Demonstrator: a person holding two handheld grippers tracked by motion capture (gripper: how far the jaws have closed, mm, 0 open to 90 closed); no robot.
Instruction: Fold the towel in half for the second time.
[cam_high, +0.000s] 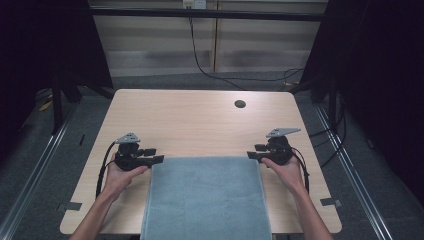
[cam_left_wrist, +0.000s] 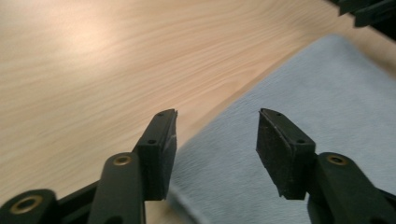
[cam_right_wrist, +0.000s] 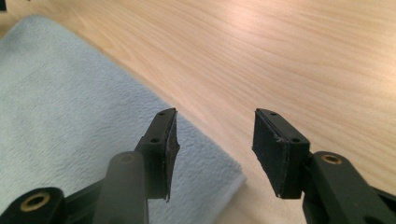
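Dark room around me, a pale wood table (cam_high: 200, 120) in the middle of it, and a blue-grey towel (cam_high: 207, 195) spread flat on the near half, its front edge hanging over the table's near side. I've got the left gripper (cam_high: 156, 156) at the towel's far left corner and the right gripper (cam_high: 252, 151) at the far right corner — both pointing inward, toward each other across the cloth.

In the left gripper view my jaws stand well apart with nothing clamped; the towel's corner (cam_left_wrist: 299, 140) lies below and between the fingers (cam_left_wrist: 161, 154), its edge running diagonally past the left pad. Whether that pad brushes the cloth I can't quite tell — the edge is blurred there.

Right gripper view, same story mirrored: jaws parted, holding nothing, the towel's corner (cam_right_wrist: 93, 121) under the left finger (cam_right_wrist: 163, 149), bare wood beneath the right one.

Around the work: a dark round cable hole (cam_high: 240, 104) in the far part of the table, well apart from the towel, and black cables (cam_high: 210, 65) on the grey floor beyond. Nothing sits between either gripper and its corner.
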